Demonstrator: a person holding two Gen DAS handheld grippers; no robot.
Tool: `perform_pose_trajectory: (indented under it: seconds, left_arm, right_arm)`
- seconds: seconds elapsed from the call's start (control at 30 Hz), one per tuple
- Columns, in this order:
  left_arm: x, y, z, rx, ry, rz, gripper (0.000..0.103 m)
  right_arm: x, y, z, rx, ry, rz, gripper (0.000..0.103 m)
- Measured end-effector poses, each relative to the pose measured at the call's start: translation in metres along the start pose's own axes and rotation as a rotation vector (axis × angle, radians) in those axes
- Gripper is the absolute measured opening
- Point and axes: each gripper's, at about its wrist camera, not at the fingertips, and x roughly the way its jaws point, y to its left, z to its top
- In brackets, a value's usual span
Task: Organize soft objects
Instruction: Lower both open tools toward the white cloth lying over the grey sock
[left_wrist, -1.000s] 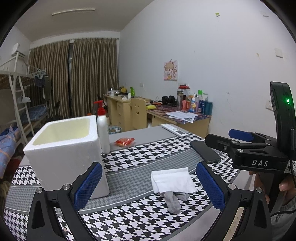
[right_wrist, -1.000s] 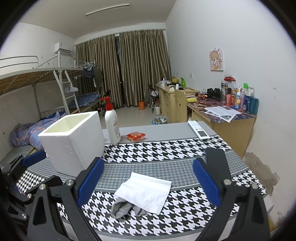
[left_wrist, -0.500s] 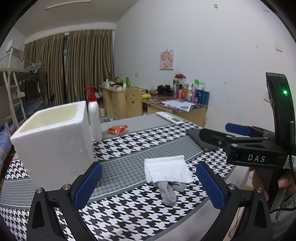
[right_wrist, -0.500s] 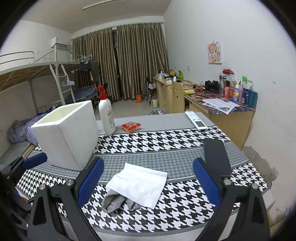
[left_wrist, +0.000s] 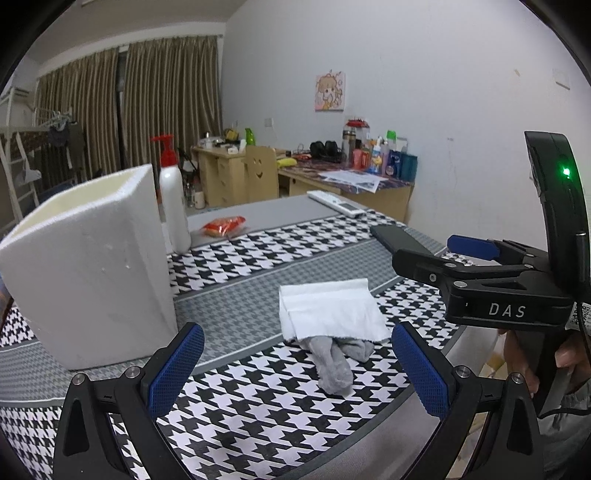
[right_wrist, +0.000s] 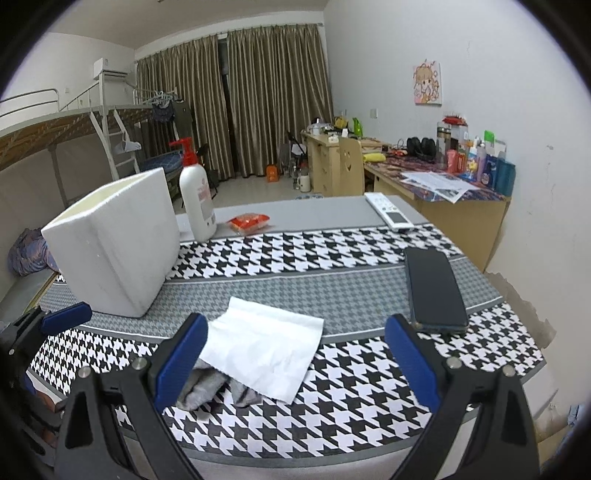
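Observation:
A white cloth (left_wrist: 332, 310) (right_wrist: 262, 347) lies on the houndstooth table, partly covering grey socks (left_wrist: 334, 360) (right_wrist: 207, 387) near the front edge. A white foam box (left_wrist: 88, 266) (right_wrist: 118, 240) stands open-topped to the left. My left gripper (left_wrist: 295, 369) is open and empty, low over the table in front of the socks. My right gripper (right_wrist: 295, 354) is open and empty, close to the cloth; it also shows in the left wrist view (left_wrist: 458, 254) at the right.
A white pump bottle (left_wrist: 173, 203) (right_wrist: 197, 203) with a red top stands behind the box. A red snack packet (left_wrist: 223, 225) (right_wrist: 249, 222), a white remote (left_wrist: 336, 203) (right_wrist: 389, 214) and a black phone (right_wrist: 434, 291) (left_wrist: 397, 238) lie on the table. Desks stand behind.
Both grippers have moved lower and closer to the table, so the cloth, socks and box look nearer. Nothing on the table has moved.

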Motion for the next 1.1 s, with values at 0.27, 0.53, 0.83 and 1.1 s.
perform_pose_trajectory:
  seconds: [0.27,0.53,0.83,1.1]
  left_arm:
    - [0.014,0.005,-0.005,-0.011,0.044,0.008,0.102]
    - [0.027,0.010,-0.006,-0.019,0.076,0.006,0.102]
    - [0.037,0.016,-0.005,-0.029,0.099,0.001,0.102]
    - [0.042,0.019,-0.004,-0.037,0.111,0.002,0.102]
  right_arm:
    - [0.026,0.001,-0.007,-0.011,0.069,0.025,0.098]
    - [0.052,0.001,-0.010,-0.019,0.137,0.036,0.090]
    - [0.074,0.003,-0.010,-0.031,0.192,0.047,0.082]
    - [0.088,0.006,-0.012,-0.050,0.241,0.042,0.067]
